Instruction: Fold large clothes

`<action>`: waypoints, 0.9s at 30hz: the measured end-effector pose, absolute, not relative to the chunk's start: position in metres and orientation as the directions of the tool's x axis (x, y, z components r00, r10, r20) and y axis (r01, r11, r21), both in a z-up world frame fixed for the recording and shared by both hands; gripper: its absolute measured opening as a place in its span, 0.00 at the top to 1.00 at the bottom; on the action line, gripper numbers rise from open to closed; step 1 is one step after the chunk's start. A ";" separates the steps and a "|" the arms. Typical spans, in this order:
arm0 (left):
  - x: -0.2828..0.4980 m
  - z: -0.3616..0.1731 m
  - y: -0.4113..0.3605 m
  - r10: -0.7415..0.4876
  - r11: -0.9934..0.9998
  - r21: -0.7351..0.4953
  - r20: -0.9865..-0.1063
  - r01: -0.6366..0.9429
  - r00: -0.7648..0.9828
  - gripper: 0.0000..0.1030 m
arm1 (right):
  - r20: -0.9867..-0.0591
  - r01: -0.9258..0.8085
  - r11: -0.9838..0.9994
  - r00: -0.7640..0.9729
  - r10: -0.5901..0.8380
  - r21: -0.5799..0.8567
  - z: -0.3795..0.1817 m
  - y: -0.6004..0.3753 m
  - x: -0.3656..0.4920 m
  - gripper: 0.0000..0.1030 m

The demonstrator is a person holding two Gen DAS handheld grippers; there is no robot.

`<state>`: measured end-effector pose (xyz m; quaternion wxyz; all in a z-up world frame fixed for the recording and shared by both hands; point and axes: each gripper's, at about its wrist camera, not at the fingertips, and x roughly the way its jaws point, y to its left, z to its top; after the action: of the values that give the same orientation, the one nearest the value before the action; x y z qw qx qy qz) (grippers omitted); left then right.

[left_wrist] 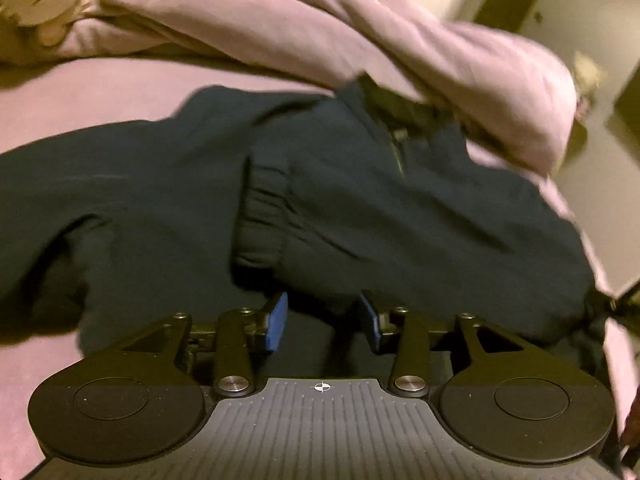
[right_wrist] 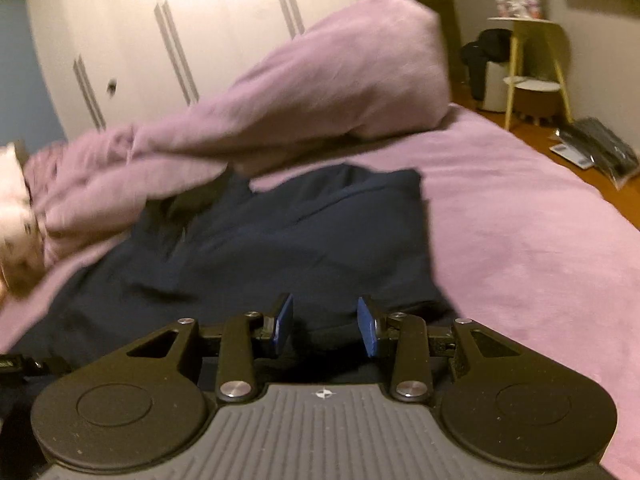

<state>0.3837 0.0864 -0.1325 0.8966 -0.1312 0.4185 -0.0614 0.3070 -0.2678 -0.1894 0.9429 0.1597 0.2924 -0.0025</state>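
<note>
Dark navy fleece zip jacket (left_wrist: pixel 360 208) spread on pink bedsheet (right_wrist: pixel 520 220), collar end tucked under rumpled pink duvet (left_wrist: pixel 320 32). Ribbed cuff (left_wrist: pixel 264 216) folded across front. Left gripper (left_wrist: pixel 323 318), right gripper (right_wrist: pixel 325 326): blue-padded jaws parted, gripping nothing, over near edge.

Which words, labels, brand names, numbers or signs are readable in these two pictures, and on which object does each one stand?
No word, number or brand name is readable in either view.
Left gripper: only a small round cross mark on its grey body, no letters.
Right gripper: the same kind of small mark, no letters.
Items on the floor: any print is too small and blurred to read.
Dark garment: no label visible.
</note>
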 end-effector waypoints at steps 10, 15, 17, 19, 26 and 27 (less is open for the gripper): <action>0.424 -0.147 0.082 -0.128 0.961 -0.259 -0.717 -0.091 0.685 0.53 | -0.628 0.086 0.983 0.777 0.036 0.162 -0.217 -0.229 0.347 0.65; 0.420 -0.141 0.089 -0.117 0.953 -0.273 -0.729 -0.130 0.675 0.55 | -0.630 0.050 0.991 0.775 0.040 0.125 -0.213 -0.224 0.353 0.65; 0.406 -0.134 0.089 -0.110 0.958 -0.261 -0.724 -0.122 0.681 0.54 | -0.609 0.036 0.987 0.790 0.069 0.158 -0.204 -0.231 0.338 0.66; 0.388 -0.124 0.090 -0.118 0.960 -0.263 -0.692 -0.097 0.712 0.51 | -0.567 0.049 0.979 0.821 0.072 0.196 -0.197 -0.242 0.320 0.66; 0.396 -0.115 0.074 -0.145 0.957 -0.281 -0.673 -0.070 0.725 0.48 | -0.592 0.108 0.974 0.805 0.032 0.199 -0.210 -0.257 0.315 0.66; 0.401 -0.116 0.070 -0.144 0.958 -0.279 -0.675 -0.070 0.723 0.48 | -0.596 0.103 0.979 0.803 0.023 0.177 -0.211 -0.254 0.318 0.66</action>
<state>0.4009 0.0704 -0.1159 0.9170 -0.1441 0.3714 -0.0203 0.3180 -0.2542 -0.2111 0.9440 0.1007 0.3134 -0.0213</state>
